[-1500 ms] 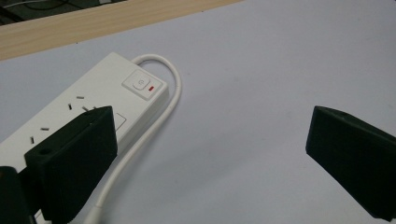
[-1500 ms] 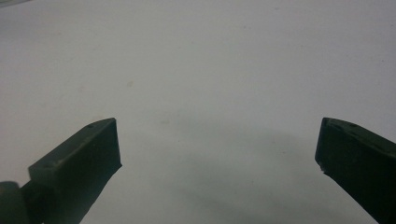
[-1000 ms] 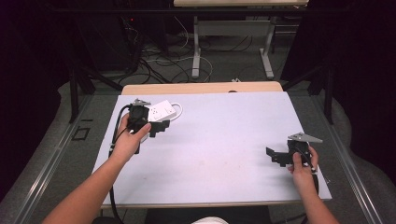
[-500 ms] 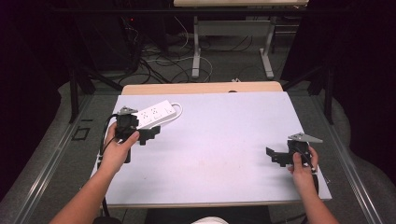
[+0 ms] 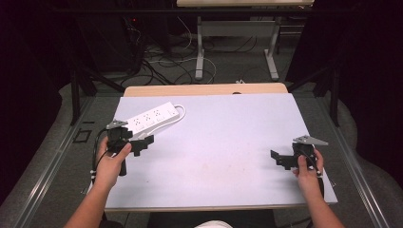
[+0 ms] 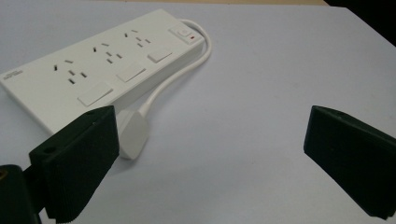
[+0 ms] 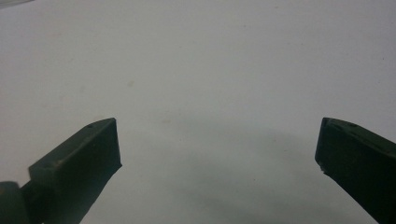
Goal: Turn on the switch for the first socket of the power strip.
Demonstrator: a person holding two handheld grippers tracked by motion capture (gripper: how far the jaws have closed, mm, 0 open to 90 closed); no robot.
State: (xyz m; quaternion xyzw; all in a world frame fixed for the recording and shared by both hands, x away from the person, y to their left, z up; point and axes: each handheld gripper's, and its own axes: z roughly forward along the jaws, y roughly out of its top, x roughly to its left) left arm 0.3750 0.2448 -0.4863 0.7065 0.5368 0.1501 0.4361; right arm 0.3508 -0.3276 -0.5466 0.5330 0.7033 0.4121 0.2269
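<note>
A white power strip (image 5: 152, 118) lies flat at the table's far left, with several sockets, a switch at its far end and a short white cable (image 6: 173, 79) that curls back to a flat plug (image 6: 135, 133) beside it. My left gripper (image 5: 143, 145) is open just near of the strip, and nothing sits between its jaws. In the left gripper view the strip (image 6: 102, 65) lies ahead to the left, past the left jaw, and the open gripper (image 6: 210, 140) frames bare tabletop. My right gripper (image 5: 280, 160) is open low over the table's right side, over bare white surface (image 7: 217, 140).
The white tabletop (image 5: 214, 142) has a wooden strip (image 5: 204, 89) along its far edge. Behind it stand another table's legs (image 5: 199, 47) and loose cables on the floor (image 5: 161, 61). Metal rails (image 5: 52, 161) run along both sides of the table.
My left gripper has drawn back toward the person and to the left, off the power strip, which now lies uncovered. The right gripper has not moved.
</note>
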